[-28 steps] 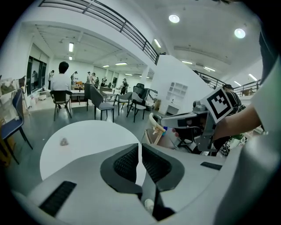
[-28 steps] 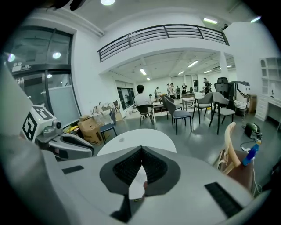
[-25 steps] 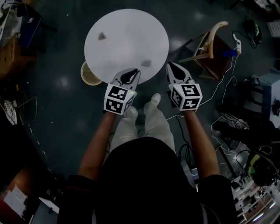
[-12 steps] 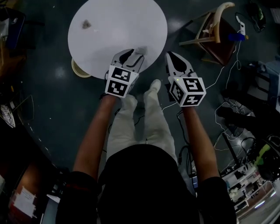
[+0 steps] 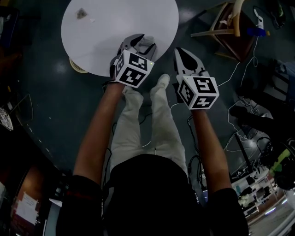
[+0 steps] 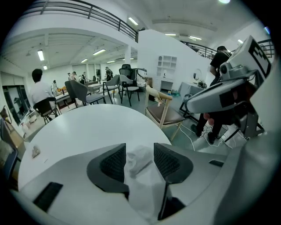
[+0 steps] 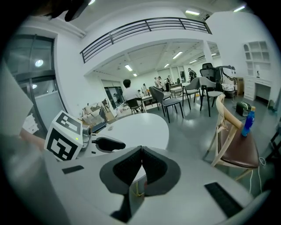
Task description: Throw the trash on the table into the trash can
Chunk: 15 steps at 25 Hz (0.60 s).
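Both bare forearms reach forward from the lower frame, angled downward. The right hand-held gripper [image 5: 180, 53] hangs just off the near edge of the round white bench [image 5: 120, 23], its jaws pressed together on nothing. The left hand-held gripper [image 5: 142, 41] is over that near edge. Its jaws have just been opening and stand apart, with a crumpled white tissue [image 6: 138, 159] between them. Farther off, at upper left, a small scrap [image 5: 81, 14] lies on the bench. A basket [image 5: 76, 67] peeks from under the left rim, and a wooden chair [image 5: 230, 27] stands at upper right.

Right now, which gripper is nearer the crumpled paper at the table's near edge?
Left gripper. Its jaws, having just opened, straddle the crumpled paper; the right gripper hangs shut off the table's edge.
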### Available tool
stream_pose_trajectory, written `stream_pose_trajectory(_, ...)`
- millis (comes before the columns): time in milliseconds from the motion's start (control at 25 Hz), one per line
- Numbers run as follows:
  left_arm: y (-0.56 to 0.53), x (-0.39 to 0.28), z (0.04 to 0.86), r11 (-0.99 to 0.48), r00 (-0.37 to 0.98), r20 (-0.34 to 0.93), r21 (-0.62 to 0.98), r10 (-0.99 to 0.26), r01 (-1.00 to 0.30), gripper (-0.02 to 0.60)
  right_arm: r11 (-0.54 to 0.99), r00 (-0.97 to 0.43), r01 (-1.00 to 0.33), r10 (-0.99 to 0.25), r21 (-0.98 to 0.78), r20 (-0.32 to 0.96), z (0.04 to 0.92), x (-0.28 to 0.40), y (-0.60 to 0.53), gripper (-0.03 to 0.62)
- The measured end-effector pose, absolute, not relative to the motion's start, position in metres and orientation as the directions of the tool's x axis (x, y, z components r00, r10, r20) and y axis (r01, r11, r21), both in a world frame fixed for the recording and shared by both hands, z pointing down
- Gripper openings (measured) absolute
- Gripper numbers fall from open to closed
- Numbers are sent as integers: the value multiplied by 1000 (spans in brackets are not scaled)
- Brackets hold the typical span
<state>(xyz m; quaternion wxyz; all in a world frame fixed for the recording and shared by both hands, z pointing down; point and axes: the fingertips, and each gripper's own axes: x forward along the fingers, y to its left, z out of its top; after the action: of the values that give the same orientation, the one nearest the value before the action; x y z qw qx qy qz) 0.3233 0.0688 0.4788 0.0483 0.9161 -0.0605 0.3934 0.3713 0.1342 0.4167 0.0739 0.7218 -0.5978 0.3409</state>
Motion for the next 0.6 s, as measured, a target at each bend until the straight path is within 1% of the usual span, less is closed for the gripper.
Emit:
stream_pose_trajectory(280, 72, 326, 496, -985, 627, 776, 41, -73, -166, 195, -264, 37, -917, -805, -301, 592, 420, 378, 139, 18)
stream_pose_trajectory(400, 72, 326, 499, -984, 617, 782, 33, -85, -178, 151, -252, 24, -919, -804, -303, 594, 422, 381, 138, 18)
stream_pose_trajectory(600, 73, 328, 498, -979, 609, 786, 22, -107, -200, 100, -230, -2, -921, -806, -316, 592, 422, 387, 137, 18)
